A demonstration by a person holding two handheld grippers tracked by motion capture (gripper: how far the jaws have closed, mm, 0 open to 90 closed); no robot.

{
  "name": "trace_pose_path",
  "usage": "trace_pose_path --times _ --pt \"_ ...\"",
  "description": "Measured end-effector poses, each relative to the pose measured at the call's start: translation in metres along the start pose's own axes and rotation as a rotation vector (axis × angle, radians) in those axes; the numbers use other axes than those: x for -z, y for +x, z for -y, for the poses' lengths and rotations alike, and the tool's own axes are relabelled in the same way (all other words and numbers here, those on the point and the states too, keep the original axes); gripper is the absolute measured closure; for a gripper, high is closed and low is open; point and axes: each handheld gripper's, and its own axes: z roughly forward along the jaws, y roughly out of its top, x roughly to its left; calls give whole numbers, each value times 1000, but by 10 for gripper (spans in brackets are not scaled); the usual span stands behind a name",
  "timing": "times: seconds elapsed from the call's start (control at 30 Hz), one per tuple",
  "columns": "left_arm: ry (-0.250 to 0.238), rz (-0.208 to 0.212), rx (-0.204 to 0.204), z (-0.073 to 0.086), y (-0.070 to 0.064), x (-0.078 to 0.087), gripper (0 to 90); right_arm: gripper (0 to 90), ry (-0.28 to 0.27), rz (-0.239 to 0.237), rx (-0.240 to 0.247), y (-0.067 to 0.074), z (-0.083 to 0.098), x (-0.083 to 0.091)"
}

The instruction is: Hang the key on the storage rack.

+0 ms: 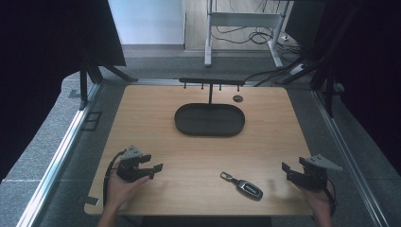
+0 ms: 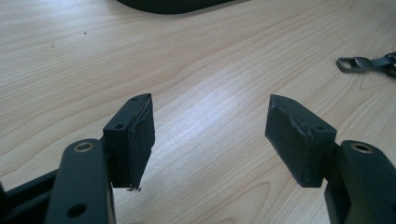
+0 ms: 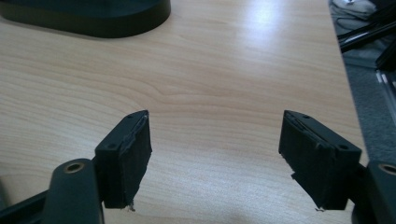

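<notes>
Both grippers gape empty; left gripper view catches the key fob's clasp.

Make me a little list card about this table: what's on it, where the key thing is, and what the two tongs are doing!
table: light wood
car key: lies flat near the front edge, strap end pointing left
key rack: black oval tray with a hook bar on a post, at the back middle
left tongs: open, nothing between them, front left
right tongs: open, nothing between them, front right
nearest to key: right tongs, though not touching it
</notes>
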Motion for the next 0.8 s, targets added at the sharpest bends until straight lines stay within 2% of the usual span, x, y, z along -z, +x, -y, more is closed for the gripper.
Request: trace_pose_path --times 0.07,0.23,0.33,0.53,0.7,0.8 --pt "7 2 -11 0 -1 -2 332 311 -10 -8 11 0 1 0" --pt "9 2 -24 0 -5 -3 331 318 -29 -21 9 3 -2 2" --pt "10 14 -41 -1 -10 -2 331 322 -28 -40 2 3 -3 6" --pt "22 18 -59 -1 -11 -3 330 337 -31 -57 -24 -3 -1 9" --pt "36 1 -67 3 -8 -6 333 343 -35 -73 -4 -3 -1 8" --pt "27 5 -65 2 -8 -4 333 354 -30 -89 8 1 -2 7"
